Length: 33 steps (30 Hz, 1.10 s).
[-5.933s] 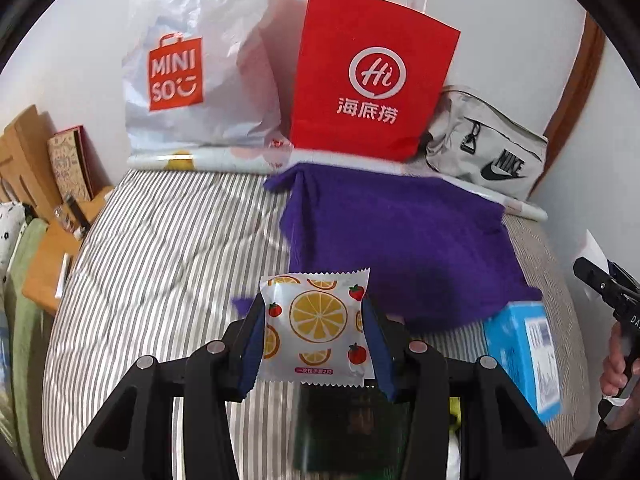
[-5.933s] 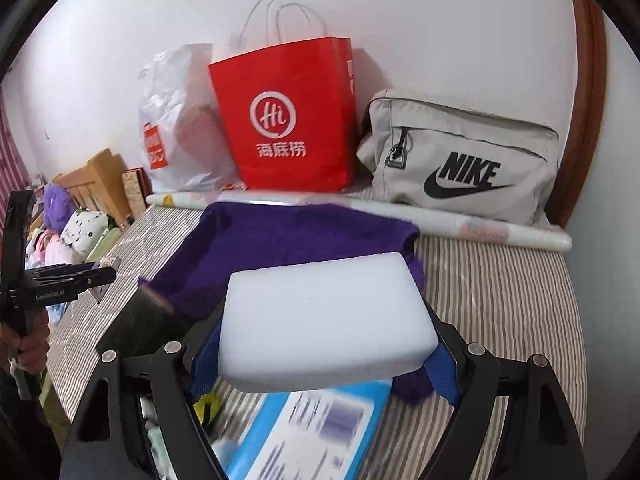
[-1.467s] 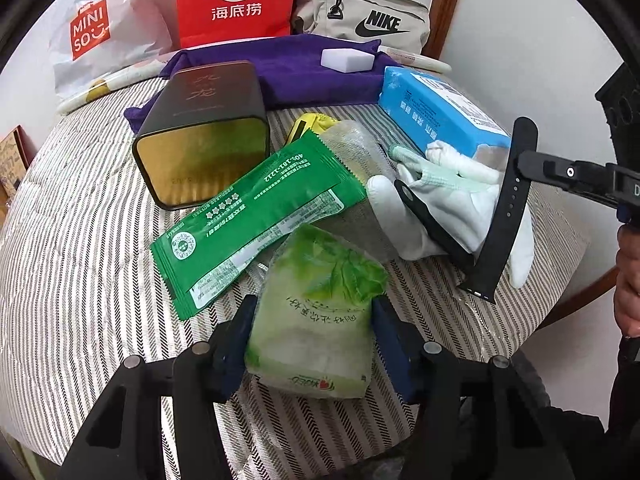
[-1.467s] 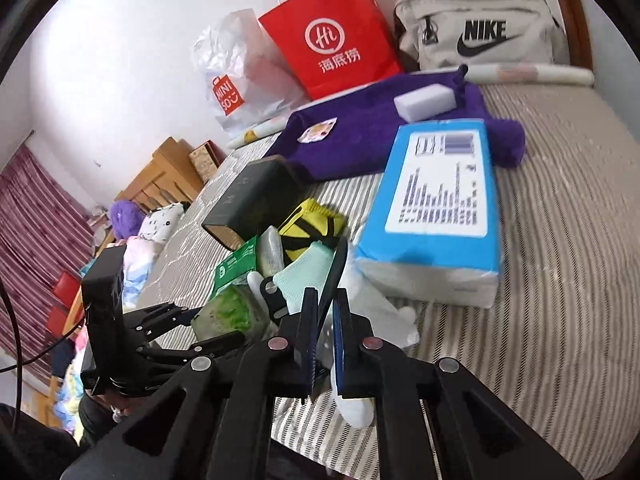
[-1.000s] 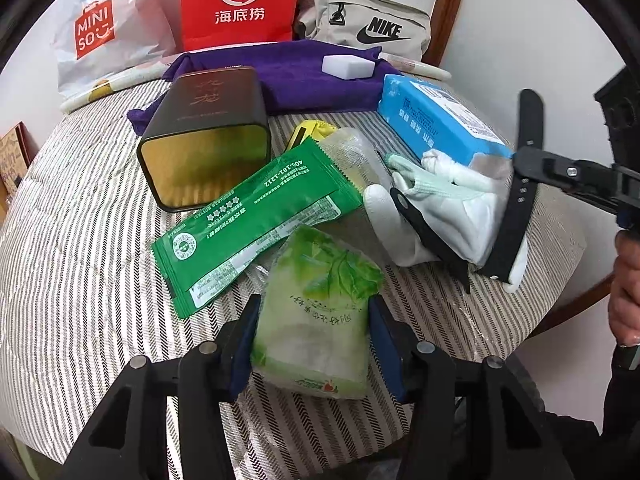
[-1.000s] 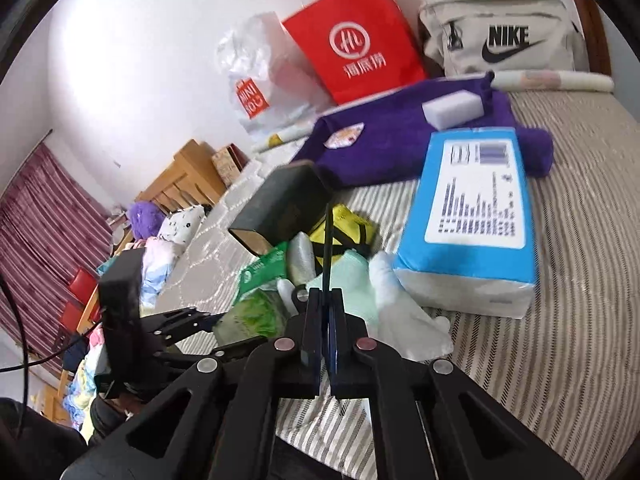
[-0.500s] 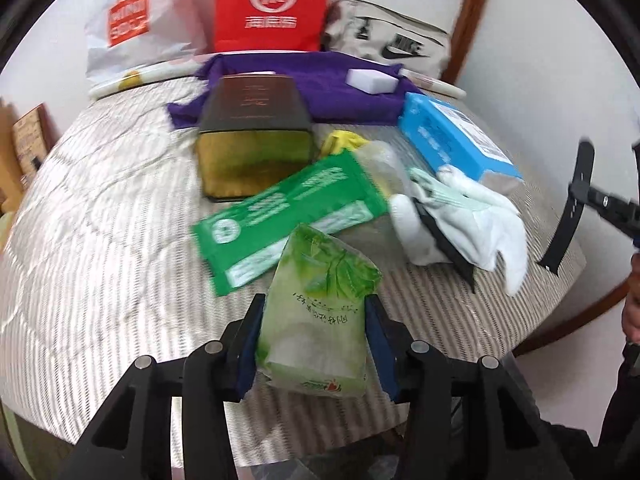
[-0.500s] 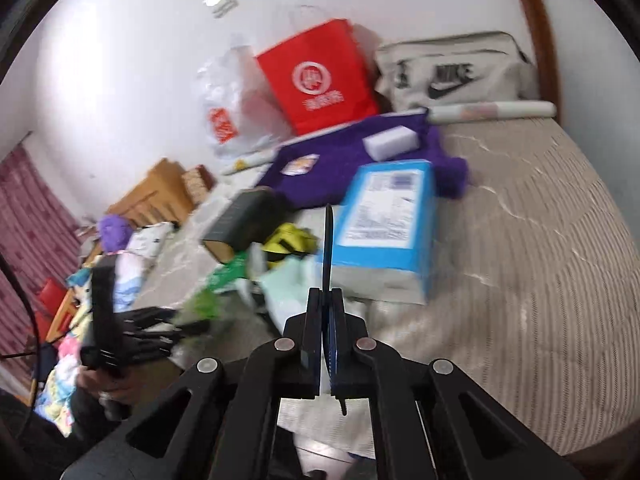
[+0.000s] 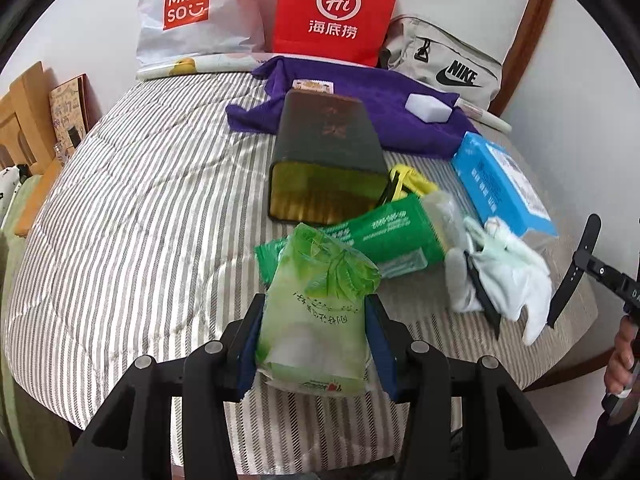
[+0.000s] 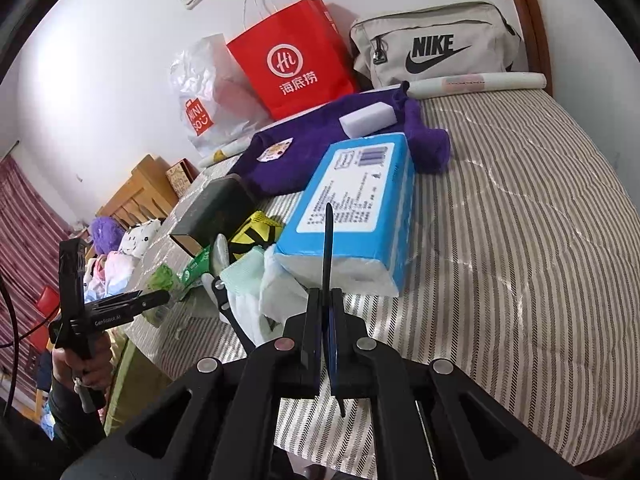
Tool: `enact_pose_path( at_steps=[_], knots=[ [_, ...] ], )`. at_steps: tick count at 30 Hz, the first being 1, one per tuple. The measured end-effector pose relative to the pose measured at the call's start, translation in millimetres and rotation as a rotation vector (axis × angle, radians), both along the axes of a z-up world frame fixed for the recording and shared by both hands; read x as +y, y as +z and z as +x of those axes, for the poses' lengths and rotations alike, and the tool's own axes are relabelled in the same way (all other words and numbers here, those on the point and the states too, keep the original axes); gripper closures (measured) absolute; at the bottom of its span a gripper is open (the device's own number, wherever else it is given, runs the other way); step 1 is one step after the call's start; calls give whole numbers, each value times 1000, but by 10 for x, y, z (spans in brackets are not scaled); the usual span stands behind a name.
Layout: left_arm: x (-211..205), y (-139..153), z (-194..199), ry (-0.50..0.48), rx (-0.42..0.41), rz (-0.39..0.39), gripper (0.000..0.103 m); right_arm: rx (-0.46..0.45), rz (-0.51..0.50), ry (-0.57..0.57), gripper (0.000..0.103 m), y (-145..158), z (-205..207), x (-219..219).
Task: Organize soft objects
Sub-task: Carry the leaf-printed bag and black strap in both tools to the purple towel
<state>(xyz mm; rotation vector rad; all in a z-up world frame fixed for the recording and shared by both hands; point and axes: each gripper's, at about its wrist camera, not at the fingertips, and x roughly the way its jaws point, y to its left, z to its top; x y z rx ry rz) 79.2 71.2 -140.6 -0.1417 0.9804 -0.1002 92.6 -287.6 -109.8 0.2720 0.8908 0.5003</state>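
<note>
Pinching the green tissue pack (image 9: 316,312) across its soft middle with my left gripper (image 9: 314,340) above the striped bed (image 9: 120,220), I judge it light and squashy, while my right gripper (image 10: 326,316) stays clamped on the thin black strap (image 10: 328,240).

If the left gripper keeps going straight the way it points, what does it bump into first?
Probably the green packet, lying just ahead of the left gripper and the tissue pack in its jaws. Depth is hard to judge; the dark tin lies beyond.
</note>
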Motion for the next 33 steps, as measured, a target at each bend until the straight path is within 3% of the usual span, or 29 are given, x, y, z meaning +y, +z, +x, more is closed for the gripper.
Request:
enact_pose_path(
  at_steps=[17,27,33],
  knots=[
    [32,482,354,16,-64,-40,57,-103,25,116,100,636,447,168],
    [85,636,839,25,-67,-9,57,-142,35,110,100,842,1133,333],
    [102,665,1218,26,-51,-33,57,-131,35,83,100,805,1653,424]
  ],
)
